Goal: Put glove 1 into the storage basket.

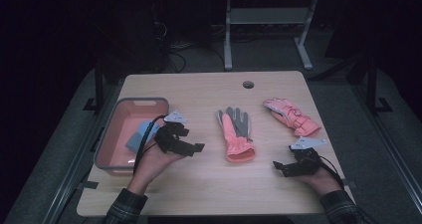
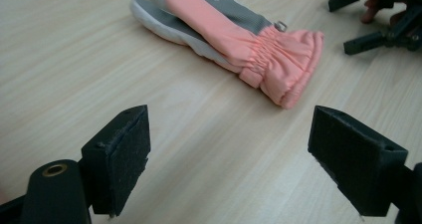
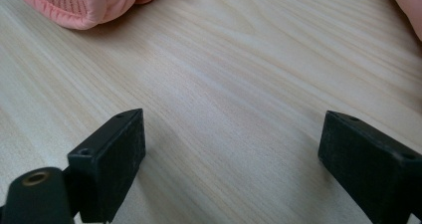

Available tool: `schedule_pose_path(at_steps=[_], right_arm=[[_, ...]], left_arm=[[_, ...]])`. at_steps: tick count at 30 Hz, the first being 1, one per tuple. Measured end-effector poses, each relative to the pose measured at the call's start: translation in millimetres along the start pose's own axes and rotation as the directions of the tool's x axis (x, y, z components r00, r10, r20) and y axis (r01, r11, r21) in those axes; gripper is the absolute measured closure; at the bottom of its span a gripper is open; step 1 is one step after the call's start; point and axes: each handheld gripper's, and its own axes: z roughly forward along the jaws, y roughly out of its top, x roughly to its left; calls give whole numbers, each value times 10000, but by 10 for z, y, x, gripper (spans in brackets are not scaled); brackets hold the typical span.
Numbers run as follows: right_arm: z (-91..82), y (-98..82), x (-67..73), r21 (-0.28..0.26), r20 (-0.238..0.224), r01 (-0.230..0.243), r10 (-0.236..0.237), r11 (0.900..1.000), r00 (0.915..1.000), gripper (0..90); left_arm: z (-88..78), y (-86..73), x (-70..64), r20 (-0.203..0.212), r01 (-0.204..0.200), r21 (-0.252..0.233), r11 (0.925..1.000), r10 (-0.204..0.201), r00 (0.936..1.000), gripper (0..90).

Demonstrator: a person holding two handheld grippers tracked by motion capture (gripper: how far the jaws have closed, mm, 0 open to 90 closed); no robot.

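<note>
Near the desk's (image 1: 209,184) front edge, the right gripper (image 1: 281,168) rests with jaws apart, empty. The left gripper (image 1: 191,147), also spread wide and empty, sits beside the tub (image 1: 142,102) at the left edge. Mid-desk lies the grey-palmed glove (image 1: 236,133), the pink glove (image 1: 291,115) toward the right edge

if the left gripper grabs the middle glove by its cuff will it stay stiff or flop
The middle glove looks padded and soft, with a gathered cuff, so it will probably droop from the pinch rather than hold its shape. It seems light for its size. Lying flat on the table, it should not roll, and the fabric will likely give the left gripper's open jaws good grip.
</note>
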Motion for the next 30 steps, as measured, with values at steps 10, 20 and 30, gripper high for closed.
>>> schedule_pose_path(at_steps=[10, 20, 30], right_arm=[[0, 0, 2, 7, -14, -8, 8, 10000, 10000, 105], [3, 2, 1, 17, -55, 46, -46, 10000, 10000, 102], [-60, 116, 60, -13, -420, -257, 256, 9997, 9988, 414]], left_arm=[[280, -206, -206, 89, -663, 569, 9962, 659, 9978, 162], [447, -523, -257, -104, -1263, 737, 9893, 1274, 9918, 135], [559, -691, -250, -348, -1567, 902, 9835, 1604, 9864, 131]])
